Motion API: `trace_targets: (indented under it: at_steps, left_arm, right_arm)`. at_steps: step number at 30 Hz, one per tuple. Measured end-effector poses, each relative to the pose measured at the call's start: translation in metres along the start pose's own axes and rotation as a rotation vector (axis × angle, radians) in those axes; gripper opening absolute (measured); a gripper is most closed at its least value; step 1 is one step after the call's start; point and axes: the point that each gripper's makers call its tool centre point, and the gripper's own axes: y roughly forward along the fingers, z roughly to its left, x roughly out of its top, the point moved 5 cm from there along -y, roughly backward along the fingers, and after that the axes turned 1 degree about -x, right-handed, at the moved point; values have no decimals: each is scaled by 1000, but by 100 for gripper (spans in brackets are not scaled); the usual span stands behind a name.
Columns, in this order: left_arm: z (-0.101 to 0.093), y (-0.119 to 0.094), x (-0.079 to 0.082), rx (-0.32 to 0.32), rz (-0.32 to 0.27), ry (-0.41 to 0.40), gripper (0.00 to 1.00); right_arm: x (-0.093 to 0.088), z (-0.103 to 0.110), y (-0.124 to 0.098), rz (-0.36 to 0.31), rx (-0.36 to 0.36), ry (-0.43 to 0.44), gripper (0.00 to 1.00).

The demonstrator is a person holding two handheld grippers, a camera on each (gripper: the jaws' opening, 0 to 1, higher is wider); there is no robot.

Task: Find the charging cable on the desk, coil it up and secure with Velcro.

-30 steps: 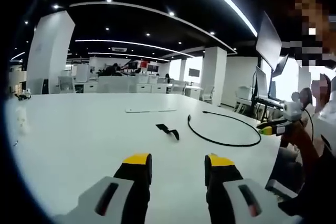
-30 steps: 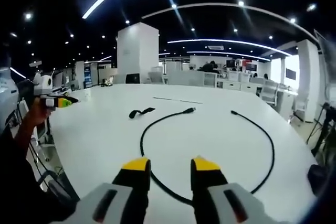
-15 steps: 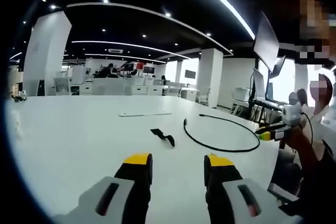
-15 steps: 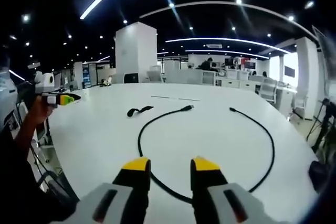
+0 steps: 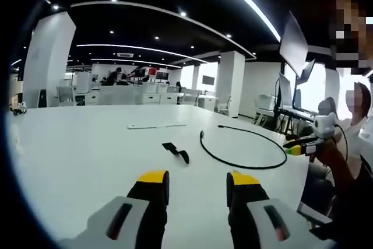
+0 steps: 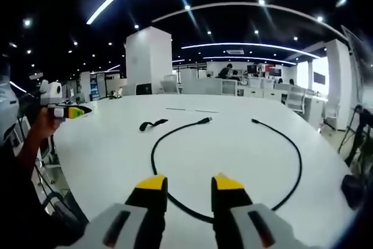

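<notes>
The cable (image 6: 230, 167) is seen just beyond the right gripper (image 6: 185, 183), held parted and empty over the desk (image 6: 105, 155), its open loop lying flat beside the Velcro strap (image 6: 152, 124), while the left gripper (image 5: 198, 179) is likewise held apart, gripping nothing

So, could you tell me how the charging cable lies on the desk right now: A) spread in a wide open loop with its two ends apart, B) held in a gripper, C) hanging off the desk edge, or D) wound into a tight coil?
A: the charging cable curves in a broad open loop on the desk, its two plugs lying apart at the far side.
</notes>
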Motion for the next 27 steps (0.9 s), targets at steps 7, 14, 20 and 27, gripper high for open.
trace_targets:
  at_steps: [7,14,20,27]
  left_arm:
    - [-3,16,4,-24,7,13,40]
    - [-3,31,13,-49,6,20,40]
    - [-11,45,19,-78,11,34,40]
    - [-9,67,15,-106,18,-7,40]
  right_arm:
    - [-3,-5,1,8,-7,5,31]
    - [-3,-13,6,5,-20,14,31]
    - [-4,-23,16,22,-36,7,31]
    - [-1,-30,25,-21,-43,44,30]
